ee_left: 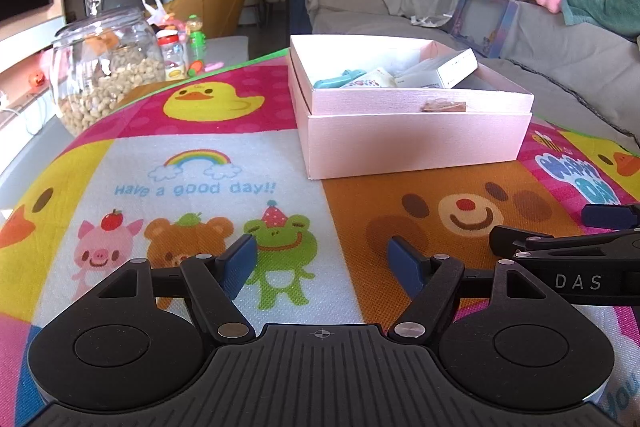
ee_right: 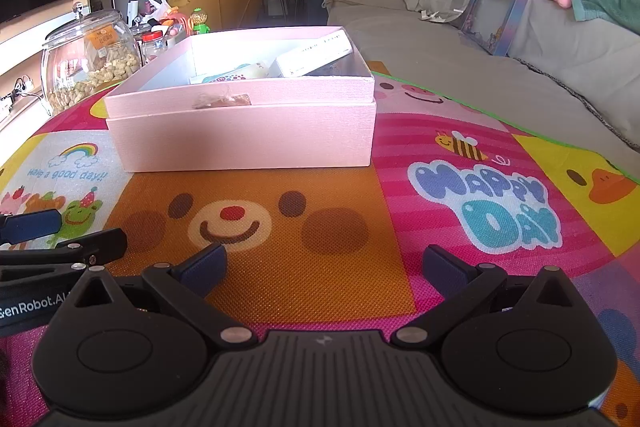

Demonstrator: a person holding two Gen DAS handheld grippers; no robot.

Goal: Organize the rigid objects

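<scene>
A pink open box (ee_left: pixel 416 139) stands on the cartoon mat (ee_left: pixel 200 163); it also shows in the right wrist view (ee_right: pixel 244 135). Inside it lie a white carton (ee_left: pixel 448 69), a teal item (ee_left: pixel 340 77) and a small printed packet (ee_left: pixel 372 79); the carton (ee_right: pixel 316 57) and packet (ee_right: pixel 228 75) also show in the right wrist view. My left gripper (ee_left: pixel 322 261) is open and empty, low over the mat in front of the box. My right gripper (ee_right: pixel 324 269) is open and empty, beside the left one, also short of the box.
A glass jar of peanuts (ee_left: pixel 104 67) and small bottles (ee_left: pixel 176 55) stand at the mat's far left. A grey sofa (ee_left: pixel 540 43) with toys runs along the right. The right gripper's finger (ee_left: pixel 560 247) reaches into the left view.
</scene>
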